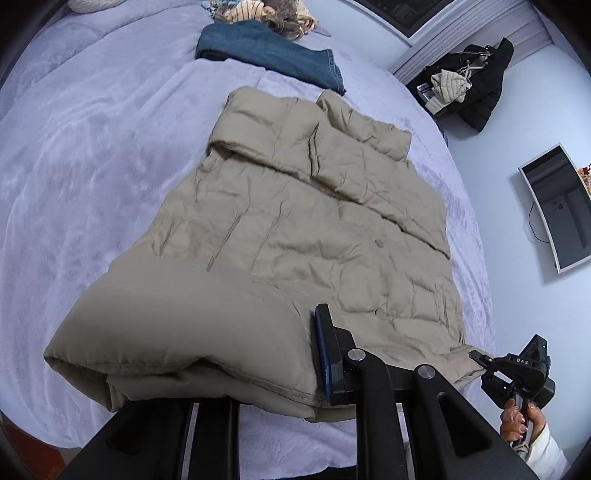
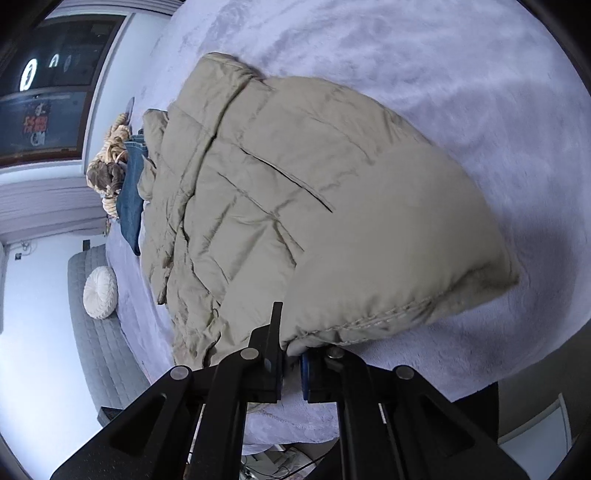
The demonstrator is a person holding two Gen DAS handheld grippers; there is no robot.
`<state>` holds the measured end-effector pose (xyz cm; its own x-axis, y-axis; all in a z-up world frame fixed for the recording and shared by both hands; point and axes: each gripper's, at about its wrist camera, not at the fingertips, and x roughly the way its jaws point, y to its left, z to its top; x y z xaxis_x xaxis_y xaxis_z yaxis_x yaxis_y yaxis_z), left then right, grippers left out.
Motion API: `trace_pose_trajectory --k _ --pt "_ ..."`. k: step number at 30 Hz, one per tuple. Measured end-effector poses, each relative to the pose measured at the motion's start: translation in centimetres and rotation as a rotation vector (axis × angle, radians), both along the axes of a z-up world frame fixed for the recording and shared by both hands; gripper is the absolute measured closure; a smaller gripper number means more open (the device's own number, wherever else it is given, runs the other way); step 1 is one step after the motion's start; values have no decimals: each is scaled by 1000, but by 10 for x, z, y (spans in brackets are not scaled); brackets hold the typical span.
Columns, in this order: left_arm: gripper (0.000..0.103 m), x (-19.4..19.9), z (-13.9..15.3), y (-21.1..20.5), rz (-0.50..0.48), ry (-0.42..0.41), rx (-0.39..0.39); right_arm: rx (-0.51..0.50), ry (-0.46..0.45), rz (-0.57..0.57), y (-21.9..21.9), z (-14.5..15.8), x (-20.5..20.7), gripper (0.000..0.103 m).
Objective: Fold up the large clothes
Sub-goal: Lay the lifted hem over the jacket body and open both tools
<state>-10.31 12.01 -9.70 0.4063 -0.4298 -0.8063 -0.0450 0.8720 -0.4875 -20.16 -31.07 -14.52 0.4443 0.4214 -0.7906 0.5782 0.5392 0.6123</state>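
I am working in a home bedroom. A bed (image 1: 92, 147) with a lilac blanket fills both views. A wall TV (image 1: 557, 206) and hung coats (image 1: 487, 85) confirm it.

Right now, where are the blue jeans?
In the left wrist view, the folded blue jeans lie on the lavender bed cover at the far end, just beyond the beige puffer coat and beside a striped heap of clothes.

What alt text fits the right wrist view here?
The right gripper pinches the stitched hem of a beige quilted puffer coat spread on a lavender plush bed cover. Folded blue jeans lie beyond the coat.
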Motion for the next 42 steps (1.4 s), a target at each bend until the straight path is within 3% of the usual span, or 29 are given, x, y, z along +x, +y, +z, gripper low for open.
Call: trace_pose_trajectory --k 7,11,14,18,23,28,32,36,39,41,42 --pt "82 56 61 -14 17 -153 44 -131 -117 129 -8 60 72 96" --pt "82 103 88 -24 21 -225 96 -201 -194 239 -11 93 138 96" --pt "82 145 93 -33 24 -264 143 -251 -224 313 -13 109 191 96" --pt "82 214 69 -45 34 -251 254 -333 -234 397 -11 105 278 96" --pt "82 283 9 -42 98 -172 296 -368 -189 399 -5 59 354 96" --pt "82 327 -58 -44 73 -108 335 -355 -135 354 -10 3 384 96" --pt "81 348 -93 -48 56 -96 341 -337 -129 333 -15 -32 397 96" --pt "81 358 -105 -51 50 -80 344 -363 -136 339 -12 -42 401 96" --pt "80 355 -95 -47 39 -82 333 -360 -120 336 -13 -36 401 94" --pt "59 345 -79 -44 39 -117 341 -354 -113 340 -14 -24 400 91" --pt "26 338 -68 -41 53 -153 356 -358 -117 343 -14 -18 398 83"
